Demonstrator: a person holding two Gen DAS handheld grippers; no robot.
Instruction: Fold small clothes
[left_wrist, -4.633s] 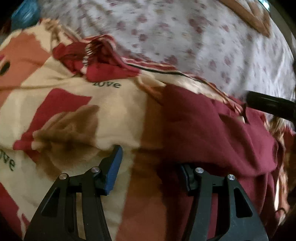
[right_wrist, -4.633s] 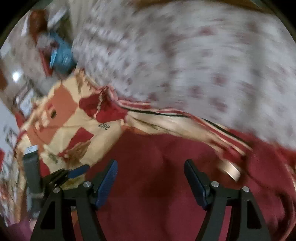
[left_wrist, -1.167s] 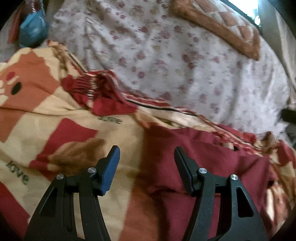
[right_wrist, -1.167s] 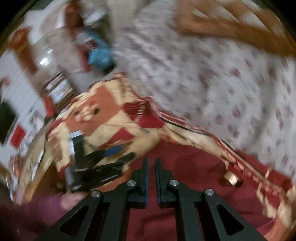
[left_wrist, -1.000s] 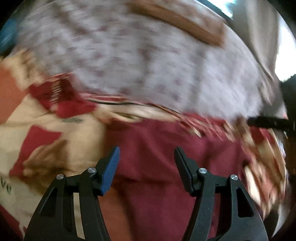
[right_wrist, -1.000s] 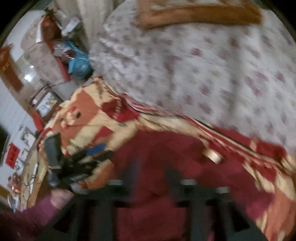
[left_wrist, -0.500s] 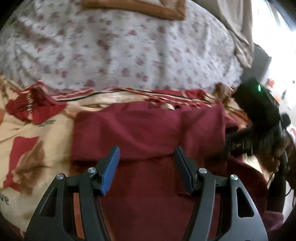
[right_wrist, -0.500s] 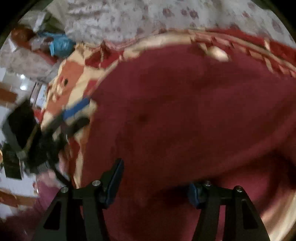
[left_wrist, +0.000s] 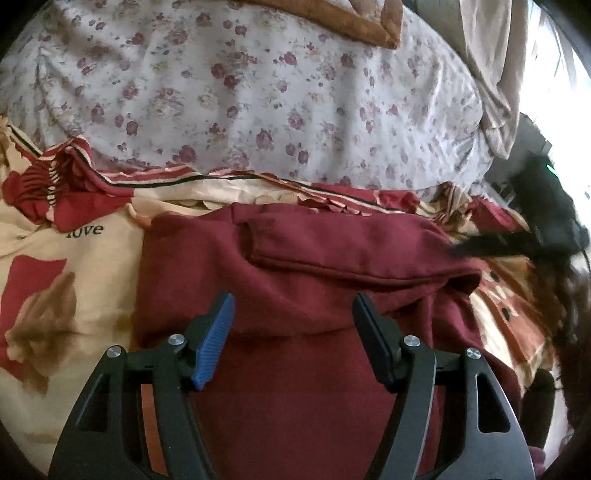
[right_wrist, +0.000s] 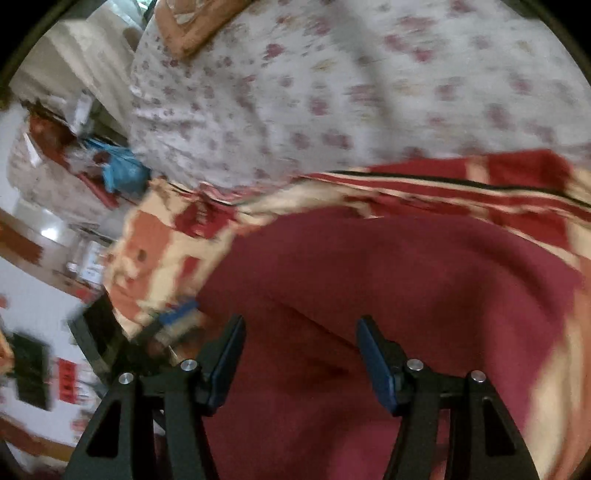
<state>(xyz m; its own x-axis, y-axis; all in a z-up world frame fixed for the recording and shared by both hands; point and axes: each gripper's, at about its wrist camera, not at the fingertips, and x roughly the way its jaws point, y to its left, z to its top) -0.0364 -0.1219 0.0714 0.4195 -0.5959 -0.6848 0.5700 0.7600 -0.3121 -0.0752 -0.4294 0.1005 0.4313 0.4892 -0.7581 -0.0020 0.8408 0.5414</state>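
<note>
Dark red garment (left_wrist: 295, 266) spread across the near half of the bed, resting on the cream-and-red blanket (left_wrist: 66, 258) that covers the bed's front edge, with the flowered sheet (left_wrist: 258, 92) beyond it toward the far side. Laid flat on purpose, by the look of it: a broad soft surface to keep the cloth from sliding while a fold is made. One fold already in place, a long band doubled over along the garment's far edge and running toward the bed's right side, its hem lying loose and slightly lifted at the right end.

Left gripper (left_wrist: 291, 332) hovering just above the middle of the garment, fingers spread wide, nothing between them; probably poised to pin or smooth the cloth under the fold. Right gripper (right_wrist: 299, 350) likewise parted and empty, low over the garment (right_wrist: 369, 295) near its right-hand part, seen from the left wrist as a dark blurred shape at the fold's right end. Right wrist view smeared by motion, so contact with the cloth hard to judge there.

Both tools held over opposite parts of the garment, likely to take two points and bring the near edge over next. Orange-edged pillow (left_wrist: 351, 18) at the bed's far edge, well apart from the work.
</note>
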